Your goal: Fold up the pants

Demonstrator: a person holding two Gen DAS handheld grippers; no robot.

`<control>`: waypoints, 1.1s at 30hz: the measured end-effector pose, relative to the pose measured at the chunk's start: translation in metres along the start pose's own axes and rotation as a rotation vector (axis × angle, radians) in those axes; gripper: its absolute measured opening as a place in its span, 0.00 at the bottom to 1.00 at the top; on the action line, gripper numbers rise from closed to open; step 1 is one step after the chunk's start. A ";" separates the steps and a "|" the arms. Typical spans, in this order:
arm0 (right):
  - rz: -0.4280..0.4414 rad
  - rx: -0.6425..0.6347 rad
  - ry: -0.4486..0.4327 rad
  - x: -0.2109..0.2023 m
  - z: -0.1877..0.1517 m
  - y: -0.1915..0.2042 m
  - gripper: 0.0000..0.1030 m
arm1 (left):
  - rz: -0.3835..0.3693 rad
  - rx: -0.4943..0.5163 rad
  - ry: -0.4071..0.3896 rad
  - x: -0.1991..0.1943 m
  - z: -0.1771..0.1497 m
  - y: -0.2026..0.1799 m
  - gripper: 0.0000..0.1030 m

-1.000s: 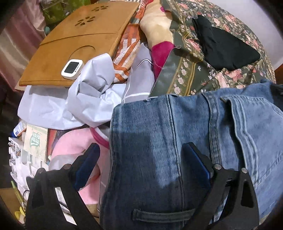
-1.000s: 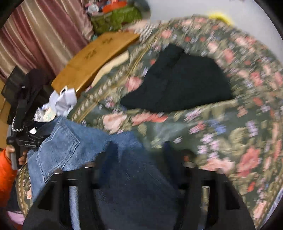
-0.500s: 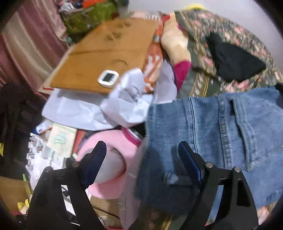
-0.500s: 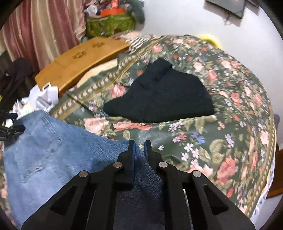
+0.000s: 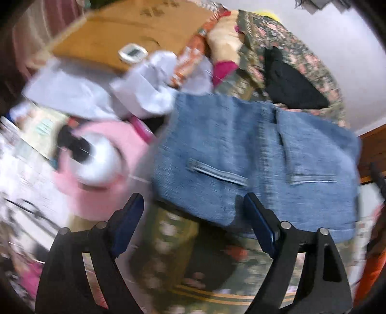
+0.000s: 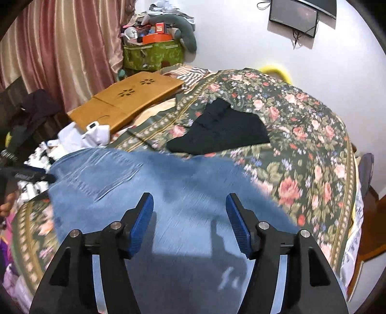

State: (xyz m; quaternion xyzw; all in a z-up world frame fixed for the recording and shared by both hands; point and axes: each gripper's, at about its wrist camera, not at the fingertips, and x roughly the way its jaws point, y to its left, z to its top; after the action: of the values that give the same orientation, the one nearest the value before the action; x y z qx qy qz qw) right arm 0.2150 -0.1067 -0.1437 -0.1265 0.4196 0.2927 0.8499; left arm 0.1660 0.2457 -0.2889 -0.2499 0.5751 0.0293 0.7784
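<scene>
Left gripper hangs with its jaws spread wide and nothing between them, its blue-padded fingertips hovering just short of the near edge of the jeans. In this blurred view a pink plush item sits at the far left, with crumpled white paper and a small white digital clock beyond it on a wooden lap desk. To the right of these, the jeans lie flat on the floral bedspread, folded into a broad, roughly rectangular block of mid-blue denim; a belt loop and the top edge of a back pocket show on the upper face. Behind the denim lies a black garment.

From the right wrist camera, pink curtains fill the left, with a green bag of clutter beside them and the lap desk in front. The jeans spread across the near part of the bedspread, a stitched back pocket on their left side, the fabric smeared by motion. Right gripper is likewise released, jaws apart and empty, poised over the denim, whose cloth fills the gap below them. Farther back the black garment rests apart from the jeans, and a monitor hangs on the white wall.
</scene>
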 end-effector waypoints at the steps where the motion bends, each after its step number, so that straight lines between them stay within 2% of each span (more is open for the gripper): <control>1: 0.011 0.004 0.006 -0.004 -0.006 0.001 0.57 | -0.033 -0.015 0.018 0.004 0.000 -0.002 0.80; 3: 0.023 0.013 0.017 -0.010 -0.018 0.003 0.57 | -0.017 0.010 0.021 0.010 0.000 -0.010 0.71; 5: 0.045 0.023 0.046 -0.012 -0.031 0.004 0.57 | -0.016 0.046 0.009 0.011 0.000 -0.018 0.48; 6: 0.049 0.025 0.055 -0.014 -0.037 0.005 0.57 | -0.011 0.062 -0.003 0.009 0.000 -0.024 0.43; 7: 0.054 0.023 0.072 -0.014 -0.043 0.007 0.57 | 0.009 0.089 -0.033 0.005 0.000 -0.031 0.29; 8: 0.058 0.016 0.084 -0.013 -0.049 0.009 0.57 | 0.039 0.117 -0.059 0.002 0.000 -0.037 0.25; 12: 0.053 -0.035 0.101 -0.011 -0.061 0.021 0.57 | 0.144 0.216 -0.164 -0.012 -0.005 -0.061 0.22; 16: 0.060 -0.115 0.114 0.001 -0.058 0.038 0.55 | 0.165 0.236 -0.220 -0.024 -0.002 -0.065 0.21; 17: 0.065 -0.129 0.112 0.005 -0.056 0.040 0.52 | 0.167 0.241 -0.234 -0.029 -0.002 -0.066 0.21; 18: 0.067 -0.133 0.113 0.009 -0.054 0.042 0.44 | 0.167 0.245 -0.245 -0.033 -0.001 -0.067 0.21; 19: 0.075 -0.132 0.115 0.014 -0.052 0.044 0.39 | 0.166 0.248 -0.263 -0.039 0.001 -0.068 0.20; 21: 0.092 -0.125 0.103 0.020 -0.047 0.046 0.18 | 0.159 0.252 -0.293 -0.051 0.002 -0.070 0.20; 23: 0.100 -0.105 0.098 0.021 -0.043 0.046 0.12 | 0.147 0.256 -0.323 -0.064 0.003 -0.071 0.20; 25: 0.130 -0.075 0.088 0.016 -0.042 0.046 0.05 | 0.142 0.263 -0.340 -0.072 0.002 -0.073 0.20; 30: 0.169 -0.043 0.050 -0.014 -0.044 0.055 0.05 | 0.137 0.259 -0.306 -0.065 -0.004 -0.063 0.21; 33: 0.200 -0.013 0.085 -0.011 -0.050 0.058 0.06 | 0.174 0.278 -0.271 -0.046 -0.013 -0.057 0.21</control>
State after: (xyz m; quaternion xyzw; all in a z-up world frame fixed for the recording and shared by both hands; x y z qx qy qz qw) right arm 0.1434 -0.0880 -0.1642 -0.1017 0.4639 0.3731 0.7971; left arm 0.1587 0.2015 -0.2297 -0.0834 0.4831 0.0503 0.8701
